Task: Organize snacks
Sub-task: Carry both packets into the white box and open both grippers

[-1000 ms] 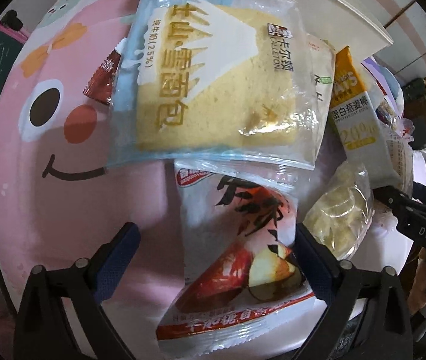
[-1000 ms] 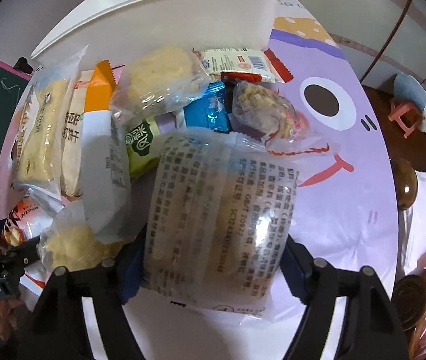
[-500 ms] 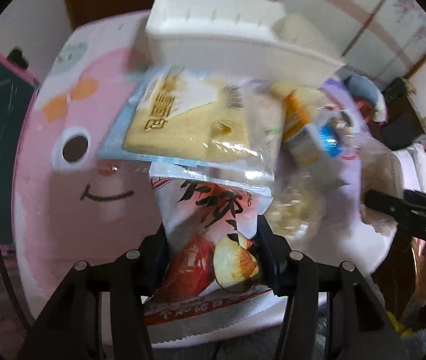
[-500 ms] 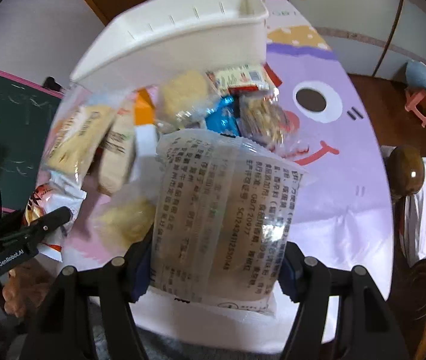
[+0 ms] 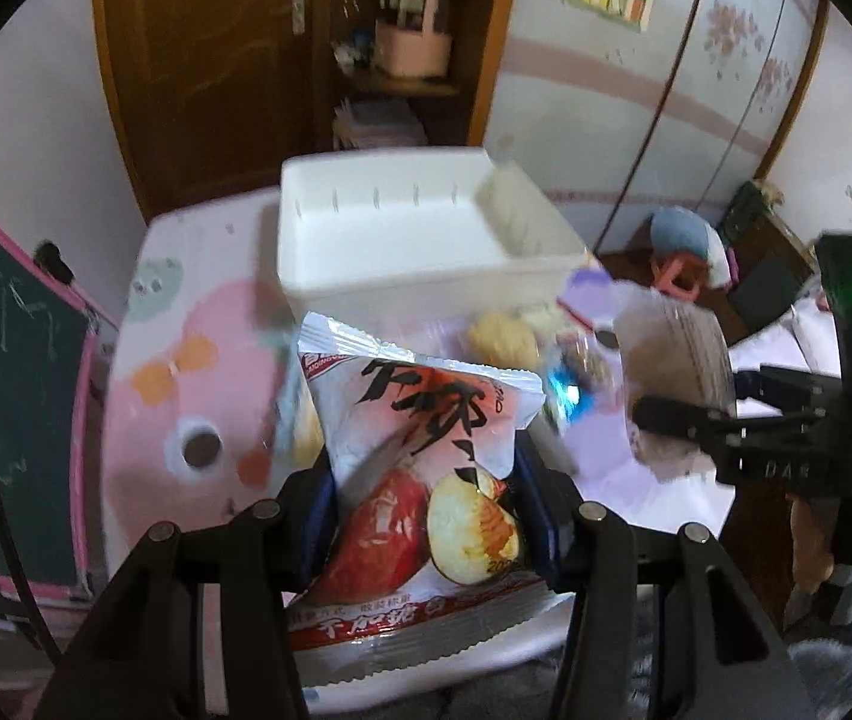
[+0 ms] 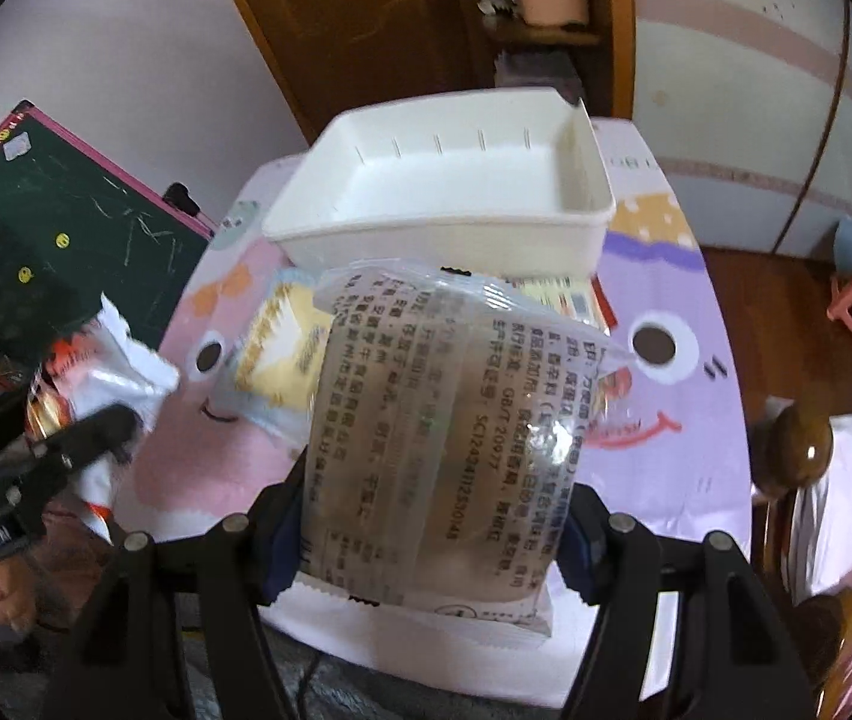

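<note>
Snacks are held clear above the counter in both hands. Left tongs clamp a white pouch printed with black brush characters and a red sweet potato. Right tongs, set wider, grip a clear wrapper of brown cake, its printed back showing. Beyond stands a white bin, other packets lying before it.

A lived-in home, likely a child's room: a cartoon-faced surface, a chalkboard beside it, floral wallpaper and a wooden door beyond it.
</note>
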Motion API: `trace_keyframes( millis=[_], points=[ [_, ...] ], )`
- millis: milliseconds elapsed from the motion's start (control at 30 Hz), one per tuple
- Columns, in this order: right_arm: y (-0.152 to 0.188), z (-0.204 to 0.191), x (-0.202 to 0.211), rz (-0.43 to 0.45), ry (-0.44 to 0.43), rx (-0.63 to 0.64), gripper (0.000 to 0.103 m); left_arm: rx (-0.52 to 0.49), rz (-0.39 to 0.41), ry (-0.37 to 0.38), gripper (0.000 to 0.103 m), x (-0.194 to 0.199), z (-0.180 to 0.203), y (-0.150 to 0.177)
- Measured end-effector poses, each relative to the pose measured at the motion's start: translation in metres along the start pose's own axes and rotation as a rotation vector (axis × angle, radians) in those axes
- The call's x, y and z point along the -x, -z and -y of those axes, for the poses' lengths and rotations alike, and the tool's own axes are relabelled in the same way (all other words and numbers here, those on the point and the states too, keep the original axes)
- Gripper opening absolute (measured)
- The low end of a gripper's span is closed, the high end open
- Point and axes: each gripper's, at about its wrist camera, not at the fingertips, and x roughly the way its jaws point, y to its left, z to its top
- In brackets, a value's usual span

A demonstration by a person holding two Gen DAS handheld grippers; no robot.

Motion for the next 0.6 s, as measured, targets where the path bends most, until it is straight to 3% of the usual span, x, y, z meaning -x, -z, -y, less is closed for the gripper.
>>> trace_keyframes(
  millis=[133, 300, 467, 600],
  points=[
    [-0.028, -0.001, 0.012, 0.049, 0.028, 0.015, 0.068, -0.002, 0.054, -0.02, 0.051, 0.006, 0.001, -0.044],
    [-0.09, 0.005, 0.018, 0.104, 0.067, 0.017, 0.069, -0.037, 0.11, -0.083, 0.051, -0.007, 0.002, -0.107],
    [-0.15, 0.012, 0.006, 0.126, 0.066, -0.016, 0.069, 0.004, 0.114, -0.105, 0.051, -0.049, -0.01, -0.169],
    [-0.191, 0.017, -0.03, 0.092, 0.092, -0.03, 0.07, 0.034, 0.07, -0.115, 0.052, -0.096, -0.021, -0.194]
  ],
)
